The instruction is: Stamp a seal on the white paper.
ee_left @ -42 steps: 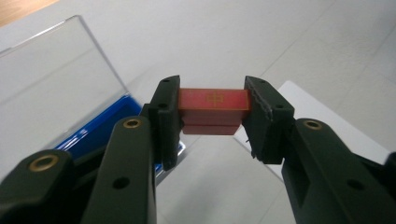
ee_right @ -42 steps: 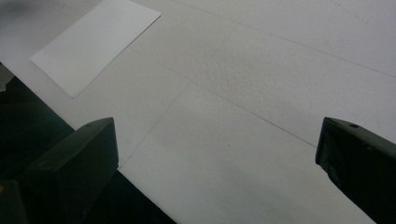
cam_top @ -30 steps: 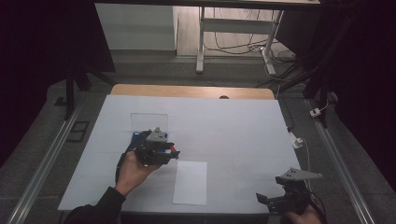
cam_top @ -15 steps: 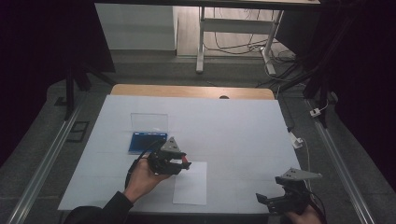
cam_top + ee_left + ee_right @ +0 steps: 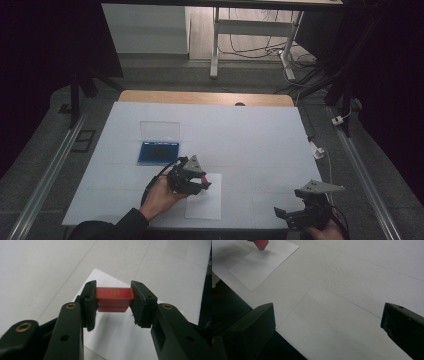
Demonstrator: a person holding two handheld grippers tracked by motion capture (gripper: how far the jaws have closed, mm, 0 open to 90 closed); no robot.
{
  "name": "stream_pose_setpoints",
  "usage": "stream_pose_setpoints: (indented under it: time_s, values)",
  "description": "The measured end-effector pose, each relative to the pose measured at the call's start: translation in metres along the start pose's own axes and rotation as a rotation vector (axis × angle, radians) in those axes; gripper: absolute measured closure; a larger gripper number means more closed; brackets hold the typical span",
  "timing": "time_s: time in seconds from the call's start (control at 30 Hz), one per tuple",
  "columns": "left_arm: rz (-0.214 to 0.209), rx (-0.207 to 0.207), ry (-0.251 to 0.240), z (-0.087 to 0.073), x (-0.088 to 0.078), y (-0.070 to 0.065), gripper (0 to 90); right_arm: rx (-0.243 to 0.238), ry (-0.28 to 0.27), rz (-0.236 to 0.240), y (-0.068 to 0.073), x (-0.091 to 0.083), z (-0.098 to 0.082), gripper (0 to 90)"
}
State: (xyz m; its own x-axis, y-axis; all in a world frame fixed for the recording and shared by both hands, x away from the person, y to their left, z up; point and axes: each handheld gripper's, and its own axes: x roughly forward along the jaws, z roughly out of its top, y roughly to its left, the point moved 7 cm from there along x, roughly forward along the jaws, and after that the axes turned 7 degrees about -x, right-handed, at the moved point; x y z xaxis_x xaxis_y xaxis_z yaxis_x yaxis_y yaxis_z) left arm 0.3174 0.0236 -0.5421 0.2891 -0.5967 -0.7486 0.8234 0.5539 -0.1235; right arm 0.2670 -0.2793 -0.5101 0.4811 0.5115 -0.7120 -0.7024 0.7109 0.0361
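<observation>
White paper sheet (image 5: pixel 204 202) at table's (image 5: pixel 260 140) 6 o'clock; blue open-lidded case (image 5: pixel 158 152) at its 11 o'clock, apart; red stamp block (image 5: pixel 114 299) above sheet.

Two grippers show in the high view: the left gripper (image 5: pixel 202 184) just below the middle of the frame and the right gripper (image 5: pixel 295 212) at the lower right. One red block (image 5: pixel 114 298) sits at the centre of the left gripper view. One white sheet of paper (image 5: pixel 207 205) lies at the lower middle of the high view. One blue case (image 5: pixel 159 151) lies left of centre, with what seems to be one clear lid (image 5: pixel 160 129) standing open above it.
</observation>
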Motion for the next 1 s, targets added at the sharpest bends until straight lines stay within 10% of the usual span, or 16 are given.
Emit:
stream_pose_setpoints:
  time_s: [1.0]
  values:
    - [0.040, -0.015, 0.012, -0.011, 0.017, -0.003, 58.9, 0.000, 0.002, 0.007, 0.000, 0.000, 0.000, 0.0]
